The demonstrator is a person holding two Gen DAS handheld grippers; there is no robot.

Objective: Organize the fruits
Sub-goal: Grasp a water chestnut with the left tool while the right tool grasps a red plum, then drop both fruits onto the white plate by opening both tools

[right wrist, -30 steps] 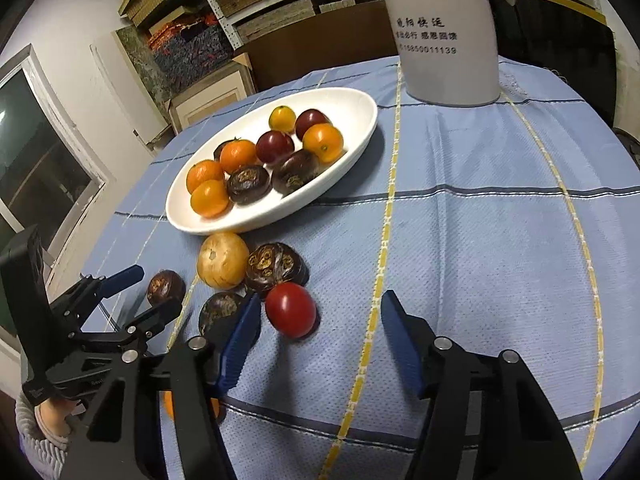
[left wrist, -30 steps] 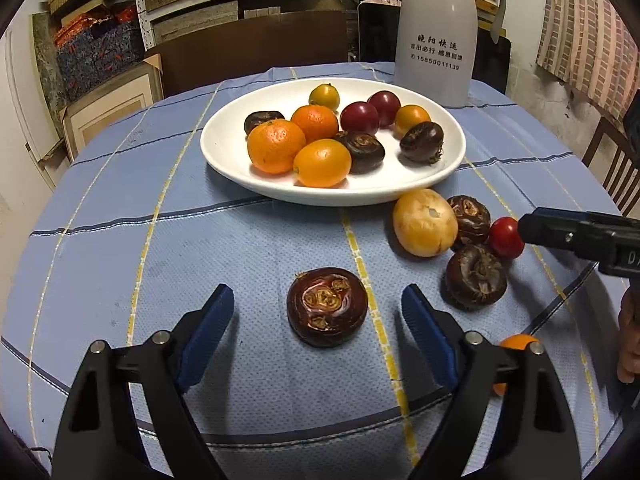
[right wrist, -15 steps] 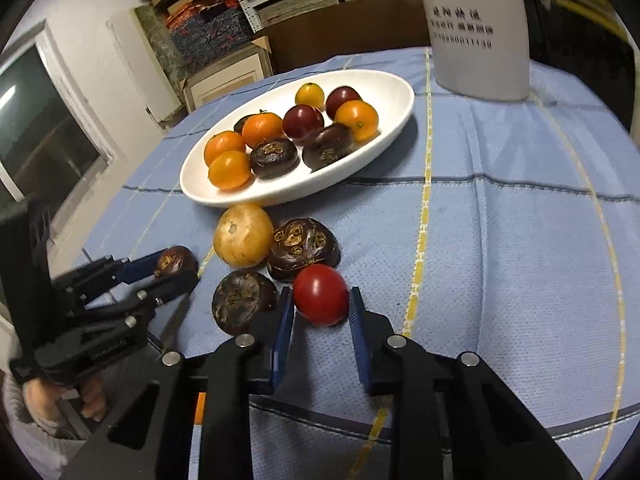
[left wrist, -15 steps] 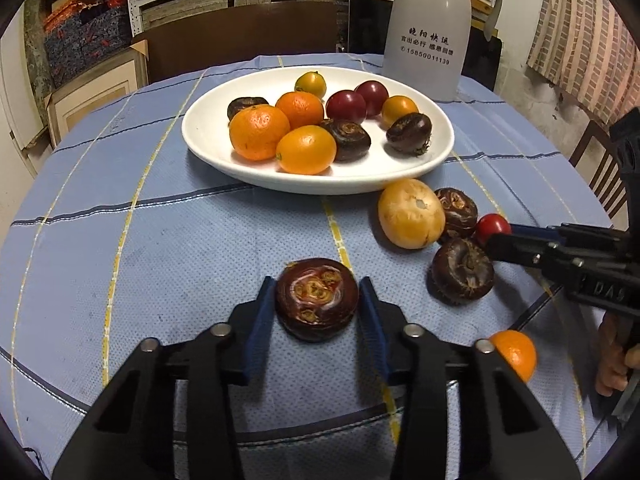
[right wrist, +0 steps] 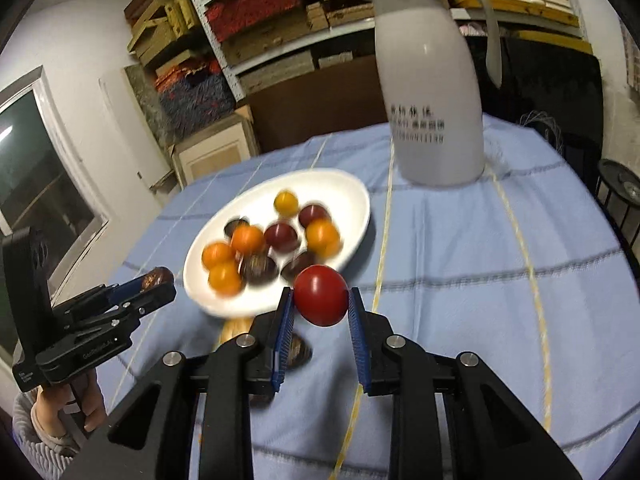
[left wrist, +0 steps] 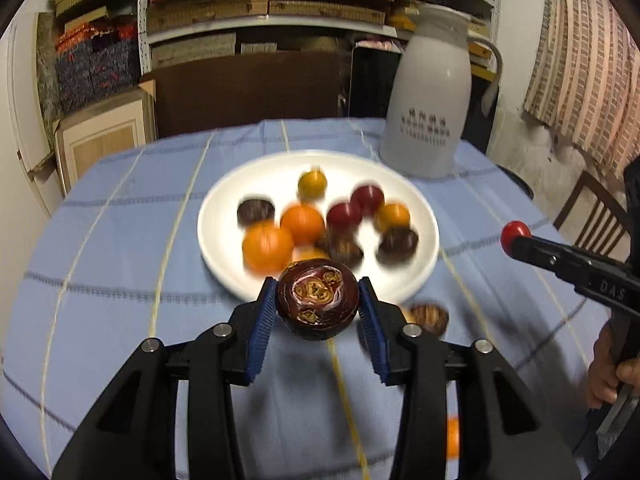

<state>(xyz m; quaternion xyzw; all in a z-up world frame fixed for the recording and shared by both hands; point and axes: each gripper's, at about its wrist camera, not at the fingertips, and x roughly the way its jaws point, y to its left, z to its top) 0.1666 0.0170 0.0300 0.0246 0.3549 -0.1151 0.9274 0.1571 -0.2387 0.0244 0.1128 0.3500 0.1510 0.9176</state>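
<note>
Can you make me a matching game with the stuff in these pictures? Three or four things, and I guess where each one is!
Things:
1. red tomato
2. dark water chestnut
3. white jug
4. small yellow fruit

Places:
A. on the white plate
B. in the left gripper
C. standing behind the plate
D. in the right gripper

Pairs: 1-D, 2-B, 3-C, 4-A

A dark maroon water chestnut [left wrist: 317,299], scarred top facing up, sits pinched between blue fingers [left wrist: 262,322], clear of the table [left wrist: 120,320]. A glossy red tomato [right wrist: 321,295] is likewise pinched. The far white plate [left wrist: 424,216] holds oranges, tomatoes and chestnuts.
</note>
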